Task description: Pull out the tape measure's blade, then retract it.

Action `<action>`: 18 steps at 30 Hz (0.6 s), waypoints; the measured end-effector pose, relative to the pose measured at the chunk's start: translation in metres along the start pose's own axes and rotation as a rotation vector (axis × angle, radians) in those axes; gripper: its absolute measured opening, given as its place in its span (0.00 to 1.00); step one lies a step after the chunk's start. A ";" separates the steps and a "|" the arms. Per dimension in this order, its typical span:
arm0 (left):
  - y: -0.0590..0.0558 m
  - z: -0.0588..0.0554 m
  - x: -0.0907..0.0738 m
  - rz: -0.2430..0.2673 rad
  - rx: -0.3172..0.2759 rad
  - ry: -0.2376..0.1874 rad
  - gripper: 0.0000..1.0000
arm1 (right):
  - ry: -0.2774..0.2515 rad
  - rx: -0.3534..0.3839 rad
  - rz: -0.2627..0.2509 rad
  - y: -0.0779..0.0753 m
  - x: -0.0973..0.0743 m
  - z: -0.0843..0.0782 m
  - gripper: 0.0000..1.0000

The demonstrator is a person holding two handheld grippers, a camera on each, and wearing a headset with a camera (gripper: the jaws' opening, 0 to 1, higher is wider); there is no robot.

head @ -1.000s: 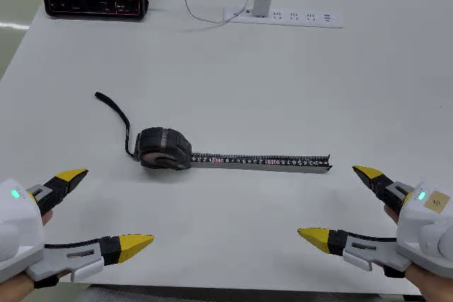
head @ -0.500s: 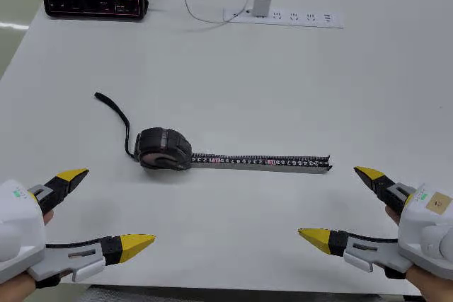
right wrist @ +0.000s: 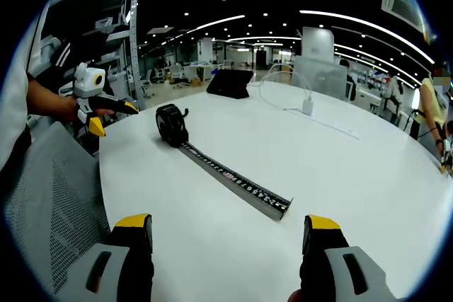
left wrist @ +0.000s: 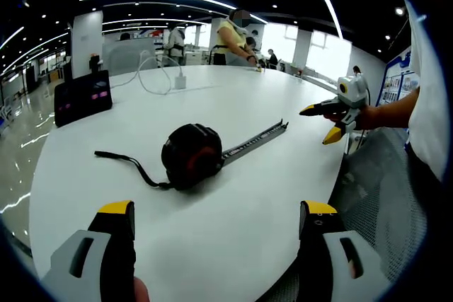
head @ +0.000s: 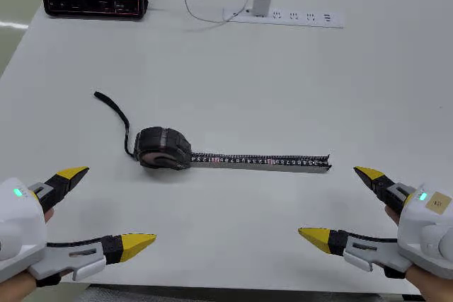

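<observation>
Down at the lower left of the head view, the left gripper [head: 117,204] is held low over the table edge, jaws spread wide and nothing grasped. At the lower right, the right gripper [head: 328,200] is mirrored in the same released pose. Both are seen with white moulded housings and black jaws capped in pointed yellow tips, angled inward toward the middle of the frame. Between and above them, at centre, the tape measure [head: 163,148] is laid on its side, a rounded black case with a reddish face. Its blade [head: 262,161], a flat, narrow strip printed with fine markings, is drawn out to the right along the smooth white table [head: 248,83]. A thin black wrist strap [head: 117,114] is curled toward the upper left.
</observation>
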State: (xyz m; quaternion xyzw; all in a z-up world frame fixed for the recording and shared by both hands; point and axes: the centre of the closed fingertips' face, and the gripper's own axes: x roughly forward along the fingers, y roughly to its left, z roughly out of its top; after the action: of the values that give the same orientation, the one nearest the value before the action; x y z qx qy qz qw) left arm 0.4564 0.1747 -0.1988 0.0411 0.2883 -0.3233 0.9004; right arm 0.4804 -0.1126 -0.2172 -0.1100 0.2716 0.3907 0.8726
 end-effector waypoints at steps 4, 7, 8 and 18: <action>0.000 0.002 -0.001 0.003 0.000 -0.002 0.95 | -0.001 -0.001 -0.002 0.000 -0.001 0.000 0.86; 0.000 0.002 -0.001 0.003 0.001 -0.003 0.95 | 0.000 -0.005 -0.001 0.000 0.000 0.000 0.86; 0.000 0.003 -0.001 0.002 0.003 -0.005 0.95 | 0.001 -0.006 0.000 0.000 0.000 0.001 0.86; 0.000 0.004 -0.001 0.007 0.011 -0.006 0.96 | 0.001 -0.011 -0.001 0.000 -0.001 0.003 0.86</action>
State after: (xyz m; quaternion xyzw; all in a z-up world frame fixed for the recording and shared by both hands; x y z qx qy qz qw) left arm 0.4581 0.1744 -0.1947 0.0461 0.2839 -0.3218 0.9021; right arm 0.4814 -0.1123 -0.2144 -0.1150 0.2698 0.3919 0.8720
